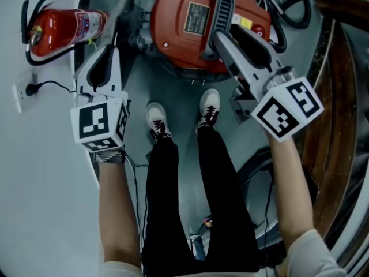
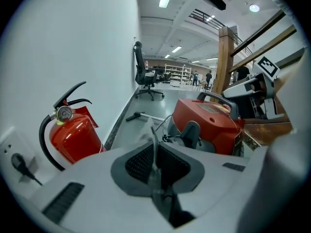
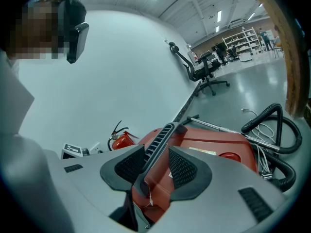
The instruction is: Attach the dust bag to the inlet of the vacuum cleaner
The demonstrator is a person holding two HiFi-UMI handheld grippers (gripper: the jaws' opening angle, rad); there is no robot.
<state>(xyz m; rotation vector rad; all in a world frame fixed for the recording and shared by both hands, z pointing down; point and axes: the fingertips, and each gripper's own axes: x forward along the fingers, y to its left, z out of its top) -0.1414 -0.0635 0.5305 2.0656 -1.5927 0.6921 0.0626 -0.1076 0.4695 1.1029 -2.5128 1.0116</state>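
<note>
The red vacuum cleaner (image 1: 179,33) stands on the floor in front of my feet, and it also shows in the left gripper view (image 2: 214,125) and the right gripper view (image 3: 214,147). My left gripper (image 1: 113,39) is left of it, shut on a thin translucent sheet (image 2: 151,144) that looks like the dust bag (image 1: 122,10). My right gripper (image 1: 223,39) is over the cleaner's black ribbed handle (image 1: 223,10). Its jaws stand open, with the handle (image 3: 158,142) running between the pads. I cannot see the inlet clearly.
A red fire extinguisher (image 1: 63,30) lies by the white wall, near a wall socket (image 1: 23,91). A black hose (image 3: 272,125) and cables lie beyond the cleaner. A wooden frame (image 1: 337,97) stands on the right, and a metal wand (image 2: 141,115) lies on the floor.
</note>
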